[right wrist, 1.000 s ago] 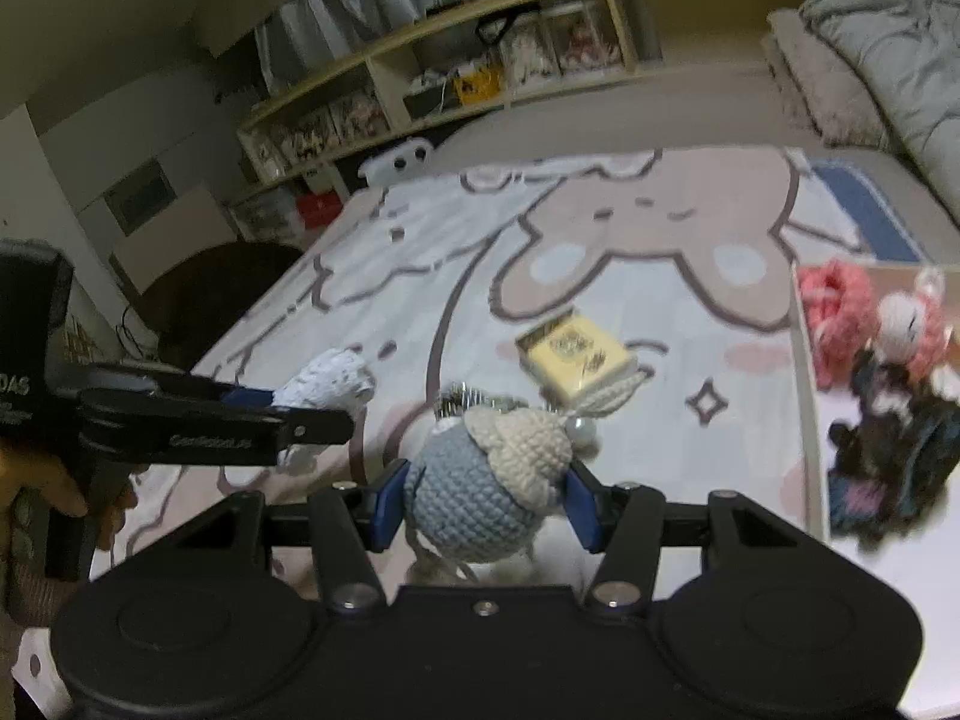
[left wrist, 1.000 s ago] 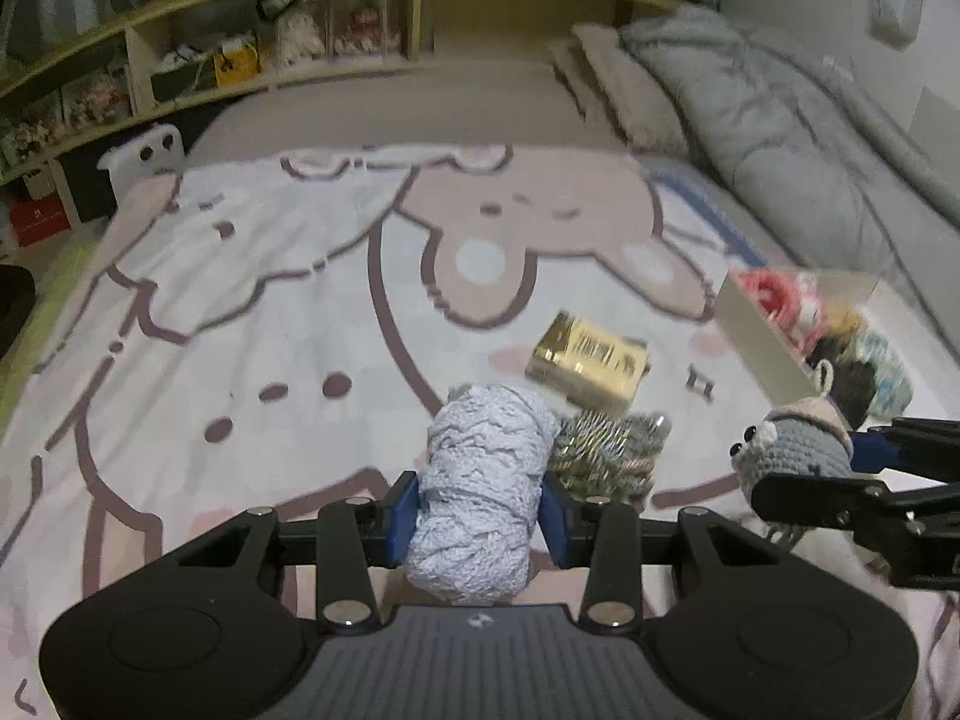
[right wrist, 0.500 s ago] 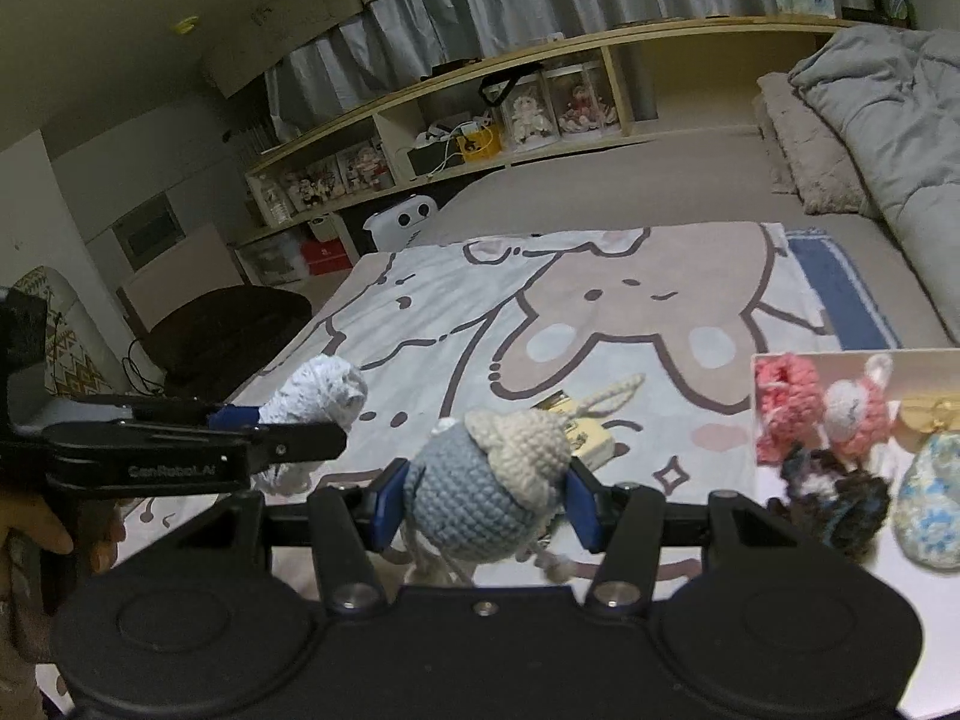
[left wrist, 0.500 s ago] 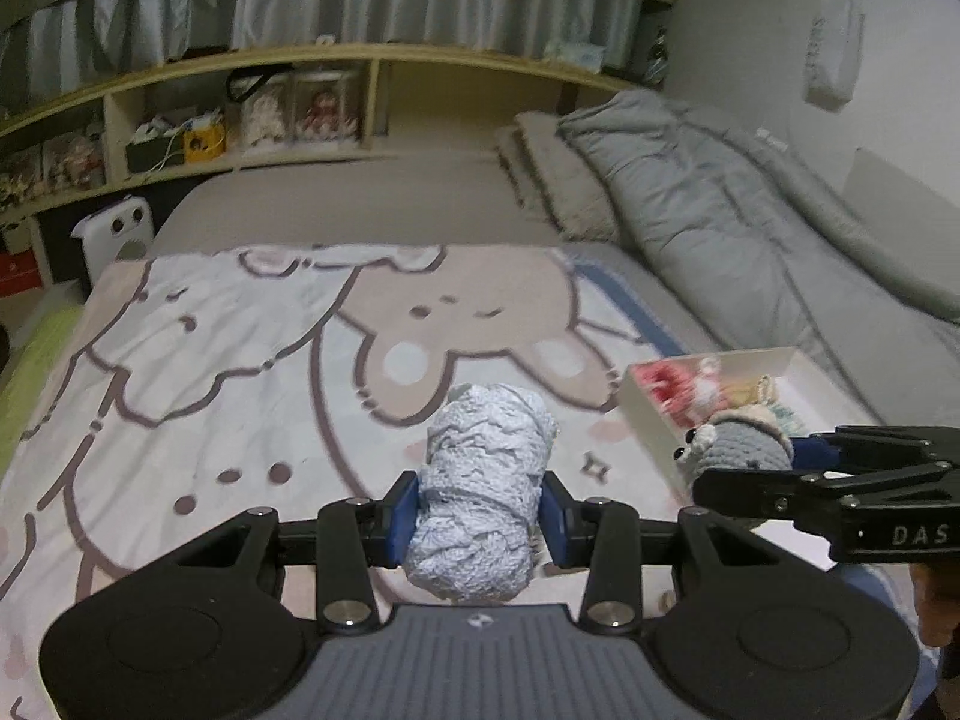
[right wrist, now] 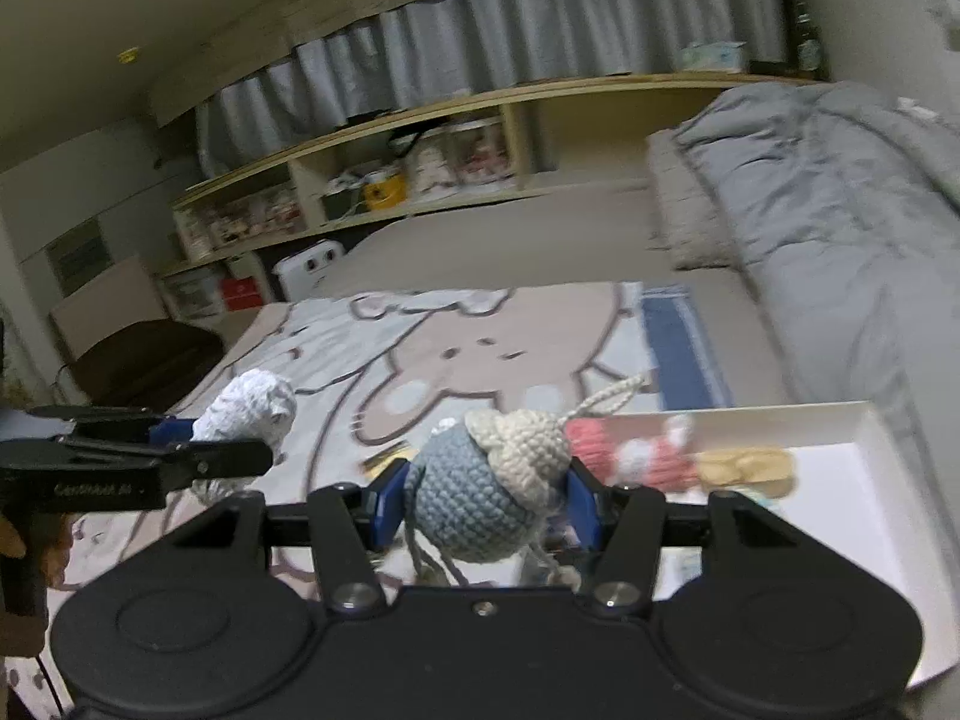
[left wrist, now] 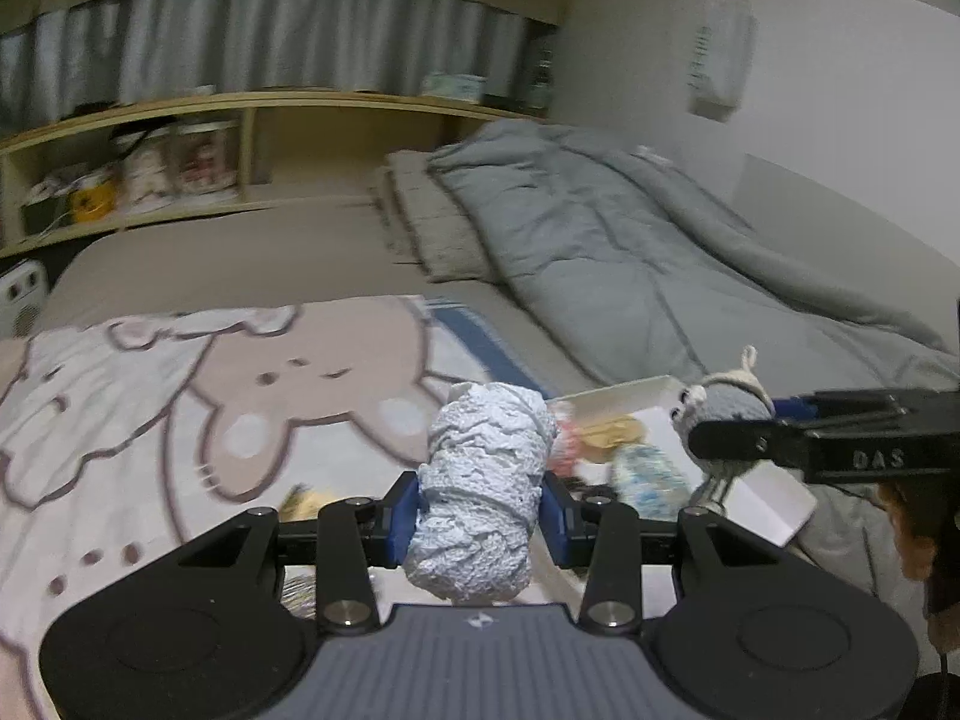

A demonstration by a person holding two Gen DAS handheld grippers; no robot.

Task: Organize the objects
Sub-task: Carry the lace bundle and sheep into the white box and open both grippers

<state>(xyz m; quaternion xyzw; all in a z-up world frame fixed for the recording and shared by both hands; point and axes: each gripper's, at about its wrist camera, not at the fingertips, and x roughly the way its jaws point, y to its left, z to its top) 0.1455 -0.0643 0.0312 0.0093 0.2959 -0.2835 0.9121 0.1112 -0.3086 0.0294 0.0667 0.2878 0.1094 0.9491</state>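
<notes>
The left claw [left wrist: 480, 510] is gripping a pale blue crocheted roll [left wrist: 483, 492] between its blue pads, and the right claw [right wrist: 483, 504] is gripping a grey crocheted doll with a cream cap [right wrist: 489, 489]. Both soft things are being carried in the air above the bed, near the white tray [right wrist: 870, 438] that is lying on the cartoon blanket [right wrist: 456, 348]. A pink toy [right wrist: 600, 447] and a yellow one [right wrist: 744, 468] are lying in the tray.

Several things could go wrong from here, in my judgement. The two claws are moving close beside each other toward the same tray, so they could be bumping together, and one soft toy could be knocked loose. The roll is standing tall out of the pads, so it could be tilting or slipping if the hand is swinging quickly. The doll's loose strings [right wrist: 420, 552] are hanging down and could be catching on the tray wall. A release too early could be dropping a toy on the blanket, or on the toys already inside the tray. The pictures are blurred, so fine details are not clear.
</notes>
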